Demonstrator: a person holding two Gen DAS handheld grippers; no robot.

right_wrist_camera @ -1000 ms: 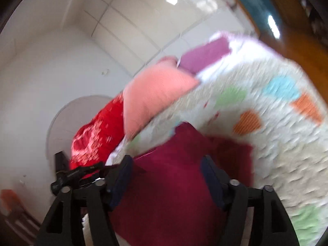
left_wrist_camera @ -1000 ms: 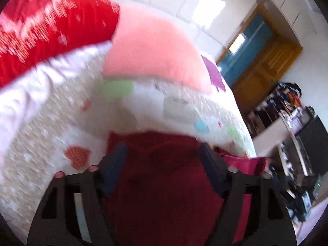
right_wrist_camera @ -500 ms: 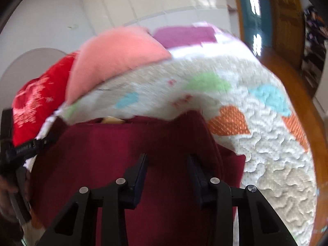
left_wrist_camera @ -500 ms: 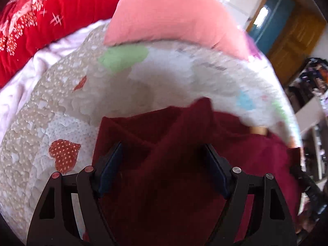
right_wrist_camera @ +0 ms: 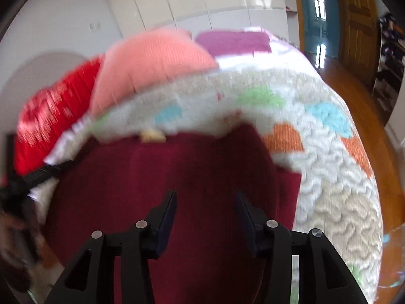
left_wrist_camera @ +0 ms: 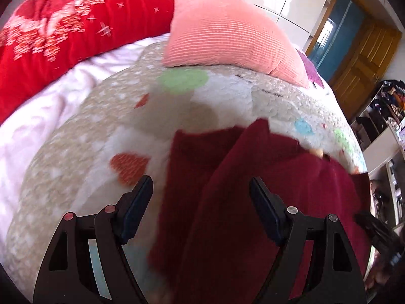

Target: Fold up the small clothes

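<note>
A dark red garment (left_wrist_camera: 217,228) lies on the heart-patterned quilt (left_wrist_camera: 83,152), with one layer folded over another along a slanted edge. My left gripper (left_wrist_camera: 201,185) hangs open just above it. Its left finger (left_wrist_camera: 136,202) is over bare quilt and its right finger is over the cloth. In the right wrist view the same garment (right_wrist_camera: 177,164) fills the lower middle. My right gripper (right_wrist_camera: 205,197) points down at it with the jaws opening. Red cloth shows in the gap and the pads do not press on it.
A pink pillow (left_wrist_camera: 222,33) and a red patterned blanket (left_wrist_camera: 63,30) lie at the far end of the bed, with a purple cushion (right_wrist_camera: 235,41) beside them. The bed's right edge drops to a wooden floor (right_wrist_camera: 354,86). Cluttered shelves (left_wrist_camera: 384,116) stand to the right.
Both grippers have tipped down closer to the garment, which now lies folded on the quilt. The right jaws narrowed, then widened a little. The left finger now sits over bare quilt.
</note>
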